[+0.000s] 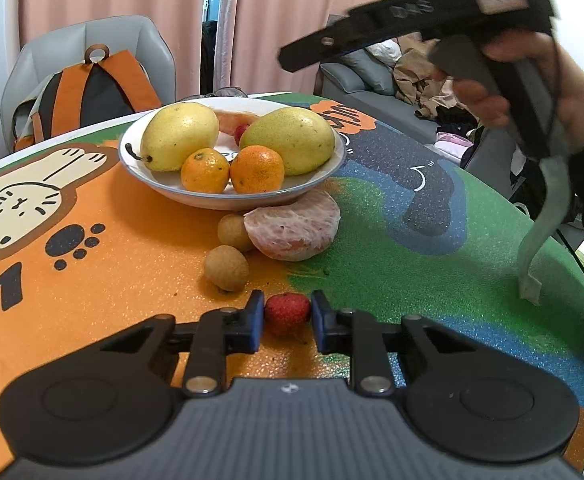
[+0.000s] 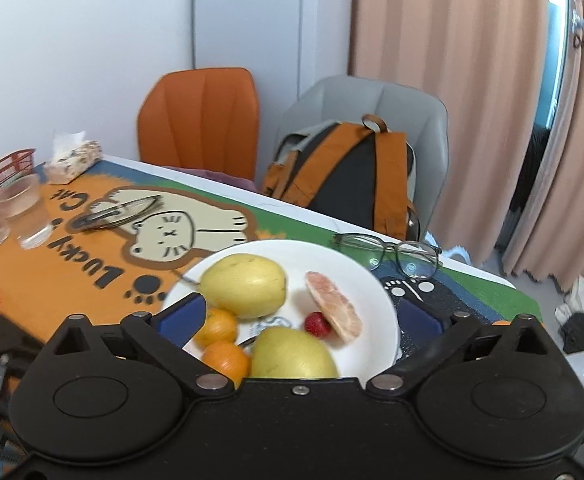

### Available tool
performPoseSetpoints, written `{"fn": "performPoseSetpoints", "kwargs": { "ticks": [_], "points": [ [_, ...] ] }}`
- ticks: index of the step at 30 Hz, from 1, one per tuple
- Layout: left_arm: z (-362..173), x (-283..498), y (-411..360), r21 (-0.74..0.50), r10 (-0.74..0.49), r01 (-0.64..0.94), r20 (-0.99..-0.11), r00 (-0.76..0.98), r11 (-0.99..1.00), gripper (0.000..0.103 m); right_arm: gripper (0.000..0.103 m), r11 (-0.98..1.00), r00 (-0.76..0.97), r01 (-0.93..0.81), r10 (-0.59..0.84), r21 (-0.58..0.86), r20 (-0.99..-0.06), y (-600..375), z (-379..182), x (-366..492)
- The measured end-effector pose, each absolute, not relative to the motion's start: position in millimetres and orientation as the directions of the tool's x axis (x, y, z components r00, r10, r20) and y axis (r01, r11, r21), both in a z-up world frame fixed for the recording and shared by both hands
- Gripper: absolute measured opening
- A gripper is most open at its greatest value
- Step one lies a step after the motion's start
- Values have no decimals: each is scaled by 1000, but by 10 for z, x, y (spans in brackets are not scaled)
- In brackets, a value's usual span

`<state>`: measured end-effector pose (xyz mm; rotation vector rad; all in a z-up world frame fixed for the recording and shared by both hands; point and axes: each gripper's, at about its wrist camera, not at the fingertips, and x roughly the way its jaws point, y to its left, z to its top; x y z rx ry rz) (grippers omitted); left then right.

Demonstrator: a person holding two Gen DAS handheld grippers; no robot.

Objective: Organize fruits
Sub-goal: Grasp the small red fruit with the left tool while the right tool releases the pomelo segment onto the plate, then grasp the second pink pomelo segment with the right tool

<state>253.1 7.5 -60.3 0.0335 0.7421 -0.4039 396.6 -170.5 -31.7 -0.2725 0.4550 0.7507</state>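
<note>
A red lychee [image 1: 287, 313] sits on the worktop [image 1: 112, 280] squarely between the left gripper [image 1: 287, 316] fingers, which flank it; the right gripper [image 2: 300, 320] hovers spread above the plate [image 2: 372, 280].

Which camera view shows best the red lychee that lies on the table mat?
The left wrist view: the red lychee sits close and sharp between the left gripper fingers. The right wrist view does not show it; it shows only another red fruit on the plate.
</note>
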Motion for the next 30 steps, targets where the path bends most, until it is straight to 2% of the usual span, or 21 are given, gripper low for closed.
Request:
{"fn": "performPoseSetpoints", "kwargs": {
  "ticks": [5, 12, 17, 20, 30],
  "points": [
    [-546, 2477, 78, -107, -348, 371, -646, 680, 923, 24, 103, 649, 625, -749, 624, -134, -470, -1736, -370, 3617],
    [-447, 2449, 125, -97, -335, 357, -631, 700, 929, 23, 102, 506, 600, -798, 627, -326, -497, -1640, -618, 3152],
    [-361, 2467, 172, -99, -322, 338, -627, 710, 936, 23, 95, 459, 569, -822, 622, -337, -538, -1572, -807, 3015],
    [-300, 2484, 189, -91, -311, 328, -623, 718, 940, 23, 88, 455, 557, -829, 617, -325, -557, -1538, -909, 3007],
    [-173, 2548, 220, -84, -293, 308, -613, 734, 948, 23, 67, 456, 591, -806, 581, -378, -559, -1346, -1137, 2979]
  ]
}}
